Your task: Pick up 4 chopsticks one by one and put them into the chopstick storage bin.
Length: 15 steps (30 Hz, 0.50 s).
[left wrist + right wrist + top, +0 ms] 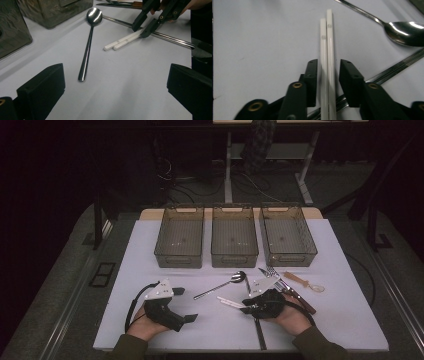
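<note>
The 2 white chopsticks (327, 62) are laid side by side, touching along their length, flat on the white table (150, 320). In the high view their long axis is seen running from upper left to lower right, one end toward the left gripper (186, 305) and the other under the right gripper (246, 306); in the right gripper view they are seen pointing straight away from the camera. They are plain, slim and glossy white, squared at the free ends, and each is marked with 1 small grey stamp near that end. They are crossed over 2 metal chopsticks (172, 39) and are placed just beside 1 steel spoon (88, 47), whose bowl is turned toward the bins. The right gripper's jaws are set narrowly apart astride the white pair, with a thin gap seen on each side between pad and stick, so nothing is gripped yet. The left gripper's jaws are spread wide and nothing is held between them. 3 clear bins (234, 237) are lined up in 1 row at the far side of the table. Right of the right gripper, 1 fork (274, 272) and 1 wooden-handled spoon (303, 281) are counted among further cutlery that cannot be told apart.
</note>
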Motion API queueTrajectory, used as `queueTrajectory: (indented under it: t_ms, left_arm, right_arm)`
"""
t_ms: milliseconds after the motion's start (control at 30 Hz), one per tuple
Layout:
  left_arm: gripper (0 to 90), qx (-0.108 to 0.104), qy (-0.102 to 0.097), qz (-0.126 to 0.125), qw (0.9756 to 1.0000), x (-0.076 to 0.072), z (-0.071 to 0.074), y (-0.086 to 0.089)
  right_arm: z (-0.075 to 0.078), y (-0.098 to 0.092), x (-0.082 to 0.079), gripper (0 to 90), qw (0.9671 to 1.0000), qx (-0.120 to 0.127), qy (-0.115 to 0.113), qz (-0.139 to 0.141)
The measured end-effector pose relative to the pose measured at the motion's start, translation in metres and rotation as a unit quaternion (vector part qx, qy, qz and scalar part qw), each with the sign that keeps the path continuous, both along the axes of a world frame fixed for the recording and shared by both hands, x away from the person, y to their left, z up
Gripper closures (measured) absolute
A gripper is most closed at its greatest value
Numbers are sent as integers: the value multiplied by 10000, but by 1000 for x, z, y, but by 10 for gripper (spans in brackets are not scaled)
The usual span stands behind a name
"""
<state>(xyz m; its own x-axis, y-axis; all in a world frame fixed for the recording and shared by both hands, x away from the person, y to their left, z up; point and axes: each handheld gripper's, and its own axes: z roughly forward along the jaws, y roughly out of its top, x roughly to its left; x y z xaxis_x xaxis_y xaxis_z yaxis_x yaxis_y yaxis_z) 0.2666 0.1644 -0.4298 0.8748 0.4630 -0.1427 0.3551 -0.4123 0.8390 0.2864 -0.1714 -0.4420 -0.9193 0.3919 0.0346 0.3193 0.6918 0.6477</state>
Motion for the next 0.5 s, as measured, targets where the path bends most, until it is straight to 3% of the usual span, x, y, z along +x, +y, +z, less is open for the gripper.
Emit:
queueTrajectory:
  t_ms: [167, 500]
  left_arm:
    - [3, -11, 3, 7, 10000, 0, 0, 0]
    - [4, -20, 6, 15, 10000, 0, 0, 2]
  right_arm:
    - [8, -8, 1, 587, 9992, 378, 52, -140]
    - [25, -39, -5, 643, 9980, 538, 97, -308]
